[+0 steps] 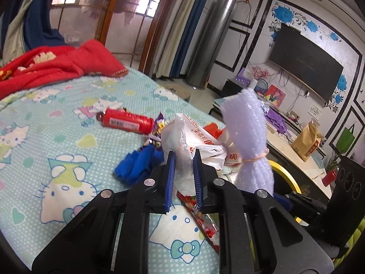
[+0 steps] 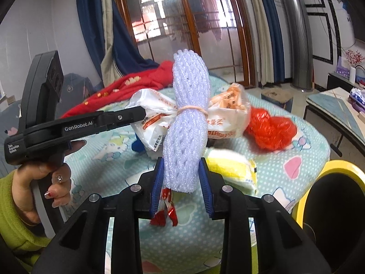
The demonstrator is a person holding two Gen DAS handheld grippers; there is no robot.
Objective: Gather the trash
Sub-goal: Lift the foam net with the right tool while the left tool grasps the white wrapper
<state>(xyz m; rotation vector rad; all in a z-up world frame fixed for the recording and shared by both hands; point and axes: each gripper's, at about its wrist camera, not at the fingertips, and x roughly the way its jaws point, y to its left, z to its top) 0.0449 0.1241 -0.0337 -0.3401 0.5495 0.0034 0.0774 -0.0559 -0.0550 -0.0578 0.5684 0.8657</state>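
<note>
Two tongs gripped shut: left tongs [image 1: 184,159] on wrapper [image 1: 196,141], right tongs [image 2: 181,171] on foam net [image 2: 189,105], held over bed [image 1: 68,137] edge. Foam could be squeezed out and dropped beside bin [image 2: 328,205].

Daylight comes through a wood-framed glass door [image 2: 194,22] hung with blue and cream curtains [image 1: 182,34]. A tall silver cylindrical unit [image 1: 212,43] stands on the pale tiled floor [image 1: 200,96] beside it. A dark television [image 1: 305,61] hangs on a white wall [image 1: 255,22] trimmed in black (blue flower decals curl around the screen). Below it runs a long low cabinet [image 1: 282,141]. The bedsheet [image 1: 57,137] is mint with cartoon cats.
</note>
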